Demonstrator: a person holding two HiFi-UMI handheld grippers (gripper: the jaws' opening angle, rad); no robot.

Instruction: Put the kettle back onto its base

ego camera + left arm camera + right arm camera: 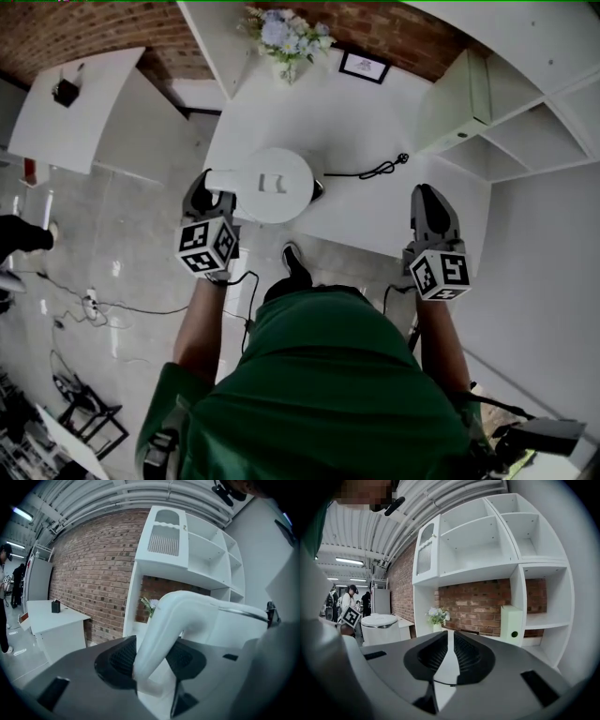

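Left hand-held gripper (151, 654): jaws clamped on the white handle (161, 630) of the kettle (272, 185). Kettle: white, upright, lid up, over the tabletop (375, 220); the handle sticks out sideways to its left, into that gripper. Base (319, 190): only a dark edge shows under the kettle's right side; seating cannot be told. Cord (370, 172): runs right from the kettle. Right hand-held gripper (448, 639): well right of the kettle, jaws nearly together, nothing between. Flowers (286, 36): beyond the kettle
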